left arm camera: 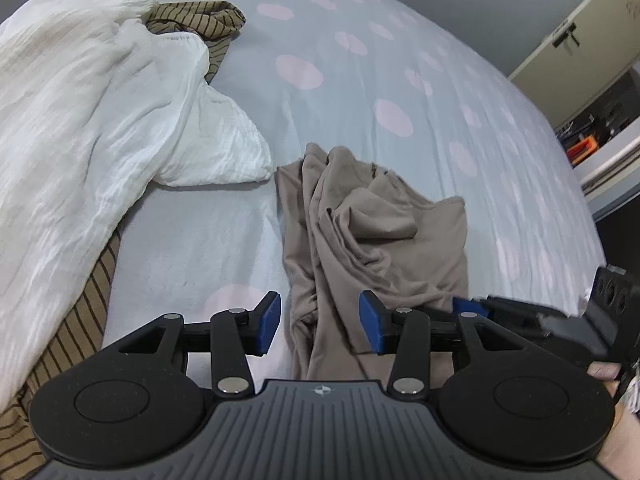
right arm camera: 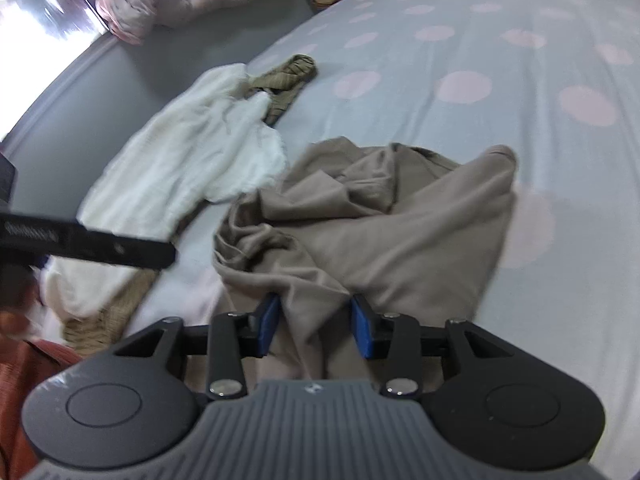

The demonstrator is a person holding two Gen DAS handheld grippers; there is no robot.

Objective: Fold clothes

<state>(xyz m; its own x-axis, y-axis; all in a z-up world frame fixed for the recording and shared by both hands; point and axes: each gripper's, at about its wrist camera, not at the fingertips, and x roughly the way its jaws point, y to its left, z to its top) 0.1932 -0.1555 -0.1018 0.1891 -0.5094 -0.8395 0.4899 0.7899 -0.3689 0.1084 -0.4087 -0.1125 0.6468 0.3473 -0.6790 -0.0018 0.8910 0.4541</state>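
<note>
Bedroom, dotted bedsheet (left arm camera: 360, 60) as work surface. Beige garment (left arm camera: 372, 232) lies crumpled mid-bed at my 12 o'clock, not folded. White garment (left arm camera: 100, 100) heaped at 10 o'clock over a striped brown one (left arm camera: 208, 20), both bunched too. My left tongs (left arm camera: 320, 326) are apart, hovering over the beige cloth's near edge, gripping nothing. My right tongs (right arm camera: 316, 326) are apart too, with a ridge of beige fabric between the pads, not clamped. No folded piece visible anywhere; all three look left to fold.
</note>
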